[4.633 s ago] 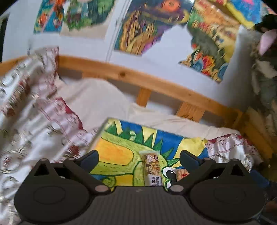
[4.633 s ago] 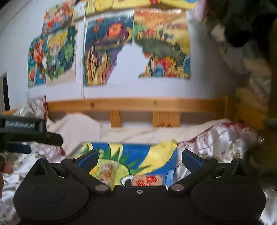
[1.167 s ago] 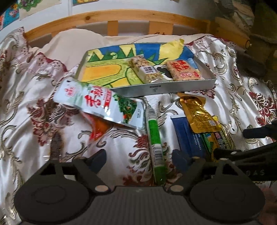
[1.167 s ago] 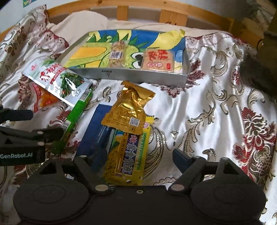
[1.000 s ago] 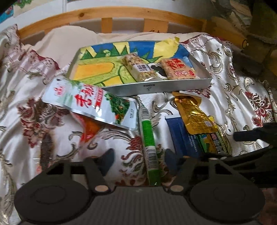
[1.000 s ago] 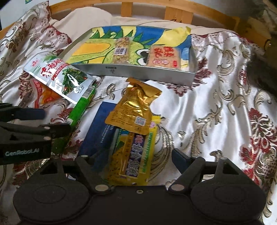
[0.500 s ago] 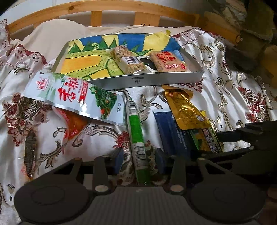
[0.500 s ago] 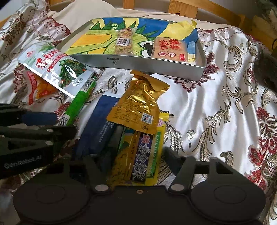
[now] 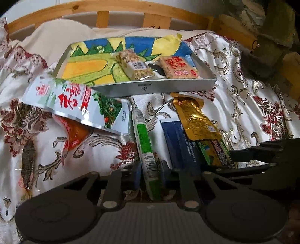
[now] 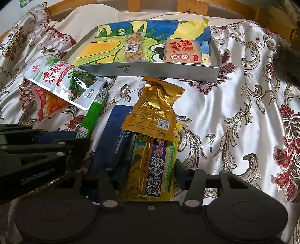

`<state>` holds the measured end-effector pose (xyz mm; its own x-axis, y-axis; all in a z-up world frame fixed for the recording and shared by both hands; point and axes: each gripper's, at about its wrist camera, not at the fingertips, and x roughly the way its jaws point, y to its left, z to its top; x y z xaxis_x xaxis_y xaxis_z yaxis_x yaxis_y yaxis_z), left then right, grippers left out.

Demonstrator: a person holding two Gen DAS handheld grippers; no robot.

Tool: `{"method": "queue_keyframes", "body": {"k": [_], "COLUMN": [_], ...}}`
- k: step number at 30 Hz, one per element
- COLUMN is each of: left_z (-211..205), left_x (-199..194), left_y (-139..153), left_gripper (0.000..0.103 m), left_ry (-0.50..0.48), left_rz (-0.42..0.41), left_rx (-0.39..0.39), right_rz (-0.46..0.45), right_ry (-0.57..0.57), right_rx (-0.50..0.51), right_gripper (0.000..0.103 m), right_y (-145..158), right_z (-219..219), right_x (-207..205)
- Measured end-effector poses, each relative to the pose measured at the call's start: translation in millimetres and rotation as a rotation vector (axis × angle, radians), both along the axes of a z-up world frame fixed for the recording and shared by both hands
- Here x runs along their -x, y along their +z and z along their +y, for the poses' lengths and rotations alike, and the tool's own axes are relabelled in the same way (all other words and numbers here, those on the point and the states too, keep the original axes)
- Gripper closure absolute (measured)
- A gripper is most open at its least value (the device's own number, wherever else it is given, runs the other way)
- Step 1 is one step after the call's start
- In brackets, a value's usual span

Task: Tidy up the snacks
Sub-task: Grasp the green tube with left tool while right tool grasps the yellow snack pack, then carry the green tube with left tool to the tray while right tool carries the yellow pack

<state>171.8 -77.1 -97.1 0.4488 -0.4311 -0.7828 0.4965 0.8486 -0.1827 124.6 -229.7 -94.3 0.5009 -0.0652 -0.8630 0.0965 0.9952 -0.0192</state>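
The left tongs [image 9: 150,173] are closed down on the near end of the green stick snack [image 9: 145,140], both blue pads pressed against its sides while the rest of the stick runs away over the patterned bedspread [image 9: 243,105] toward the tray. The right tongs [image 10: 150,174] have narrowed around the near end of the yellow-and-purple snack packet [image 10: 155,165]; the fingers sit at its edges, but whether they actually pinch it cannot be told. A gold foil pouch [image 10: 153,110] lies across the far end of that packet, and a dark blue flat pack [image 10: 112,138] lies just left of it, partly under both. To the far left, a silver-and-green snack bag [image 9: 75,105] overlaps an orange-red pouch [image 9: 73,131], its right corner touching the green stick. At the far side of the bed sits a shallow silver tray [image 9: 150,88] lined with a bright dragon drawing; inside it lie a clear-wrapped nut bar [image 9: 136,65] near the middle and a flat orange rice-cracker pack [image 9: 178,66] to its right, side by side. A cream pillow [image 9: 61,35] and the wooden bed rail [image 9: 120,9] lie beyond the tray. In the right camera, the left tool's black body [image 10: 37,159] fills the near-left corner.
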Motion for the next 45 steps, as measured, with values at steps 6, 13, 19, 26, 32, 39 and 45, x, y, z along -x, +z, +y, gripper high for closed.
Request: {"method": "queue_keyframes", "body": {"k": [6,13,19,26,32,39,45], "left_z": [4.5,13.4,18.0,29.4,28.9,17.4,11.4], "left_x": [-17.6,-23.7,-18.0,-5.6,1.3,-1.9,-15.7], "left_y": [-6.7,-4.8,-0.3,17.3,20.6,4.9,-7.7], "left_gripper": [0.075,0.084,0.085,0.085,0.085,0.084,0.080], "left_ry": [0.045,0.119,0.176,0.195,0.189,0.163,0.157], "left_rz": [0.076,0.145,0.246,0.254,0.273,0.235,0.253], "left_rx": [0.067,0.103,0.135,0.207,0.179,0.048,0.056], "right_rz": [0.005,0.007,-0.051,-0.110,-0.125,-0.143,-0.143], "right_ry": [-0.005,-0.029,-0.017,0.010,0.034,0.061,0.065], "right_rx": [-0.023,-0.119,-0.138,-0.150,-0.166,-0.173,-0.181], "right_gripper": [0.051,0.051,0.051,0.052,0.052,0.052,0.052], "right_y": [-0.1,6.8,23.1,37.5,41.6,44.5,44.3], "right_z": [0.2,-3.6,-3.6,-2.5,0.8,5.7,5.3], "right_x": [0.1,4.7,17.0,27.6,30.9,33.3,32.3]}}
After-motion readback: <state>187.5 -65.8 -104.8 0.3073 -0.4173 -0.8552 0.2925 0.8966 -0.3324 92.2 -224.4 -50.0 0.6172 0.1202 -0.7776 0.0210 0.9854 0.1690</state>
